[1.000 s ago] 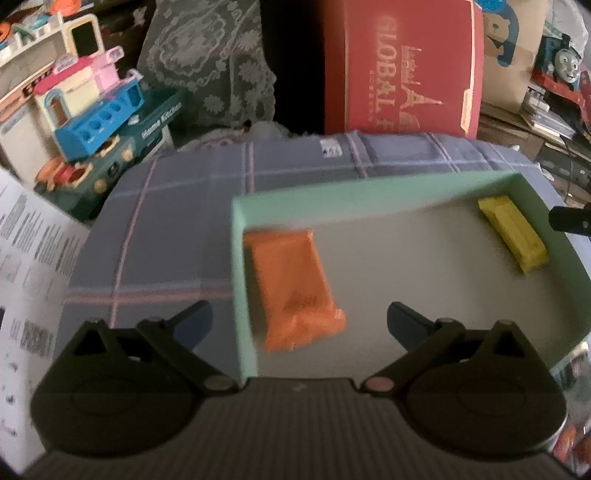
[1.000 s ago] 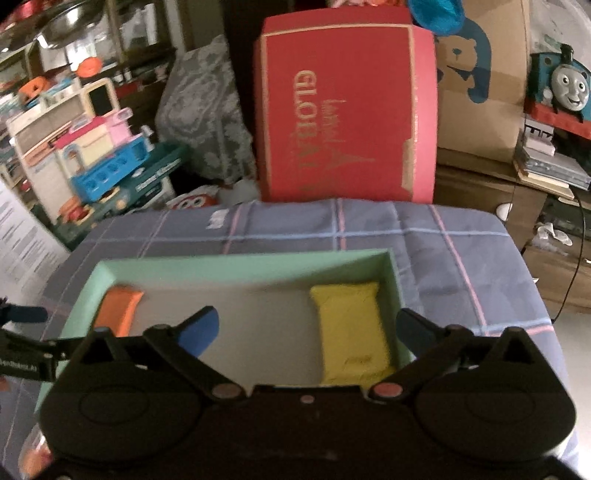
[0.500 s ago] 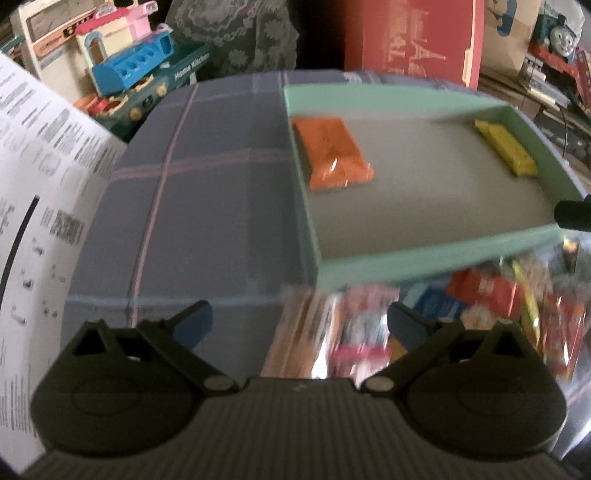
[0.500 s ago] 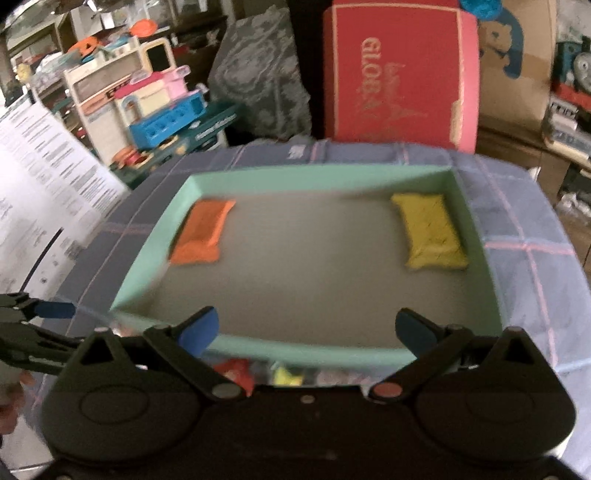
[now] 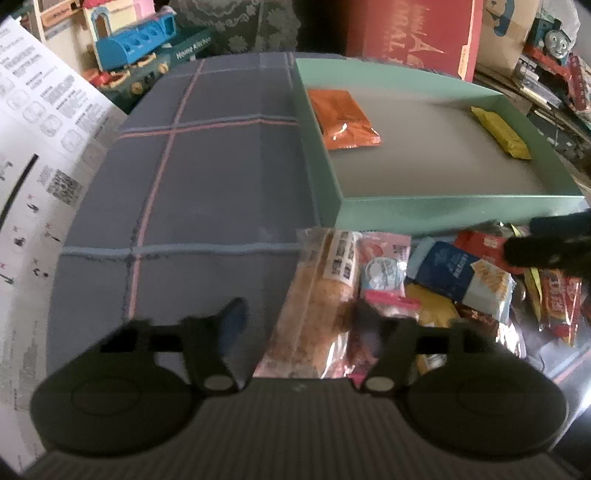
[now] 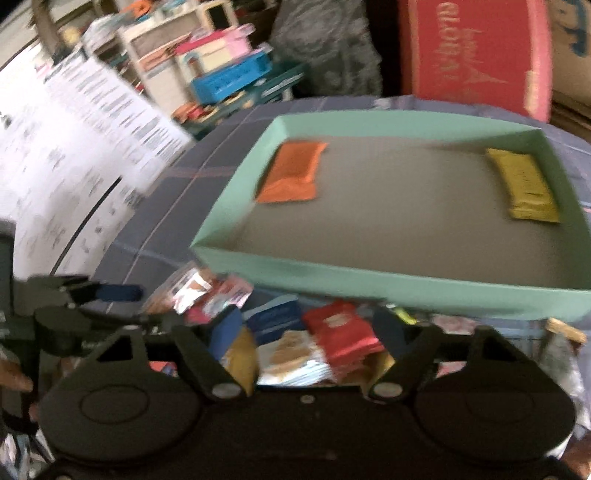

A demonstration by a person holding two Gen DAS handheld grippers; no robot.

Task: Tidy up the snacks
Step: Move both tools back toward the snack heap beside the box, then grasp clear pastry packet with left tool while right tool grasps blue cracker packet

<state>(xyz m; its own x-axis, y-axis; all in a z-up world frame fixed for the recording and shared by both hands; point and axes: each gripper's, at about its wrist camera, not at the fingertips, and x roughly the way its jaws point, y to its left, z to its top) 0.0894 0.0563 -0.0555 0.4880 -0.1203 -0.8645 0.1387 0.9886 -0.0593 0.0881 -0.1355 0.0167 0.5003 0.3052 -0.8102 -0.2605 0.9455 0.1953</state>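
A green tray [image 5: 424, 212] [image 6: 369, 284] holds an orange packet [image 5: 341, 118] [image 6: 291, 177] at its left and a yellow packet [image 5: 500, 131] [image 6: 524, 182] at its right. A pile of snack packets [image 5: 424, 280] [image 6: 314, 339] lies in front of the tray. My left gripper [image 5: 306, 317] is open, low over a long clear-wrapped brown snack [image 5: 317, 306]. My right gripper [image 6: 308, 325] is open over a red packet [image 6: 340, 332] and a blue and white one [image 6: 277, 319]. The right gripper shows at the right edge of the left wrist view [image 5: 550, 240].
The plaid cloth [image 5: 192, 192] covers the table. A white printed sheet [image 5: 33, 155] stands at the left. Toys [image 5: 144, 48] and a red box [image 5: 413, 33] stand behind the table.
Both grippers have pulled back from over the tray and dropped toward the snack pile in front of it. Both stay open and empty.
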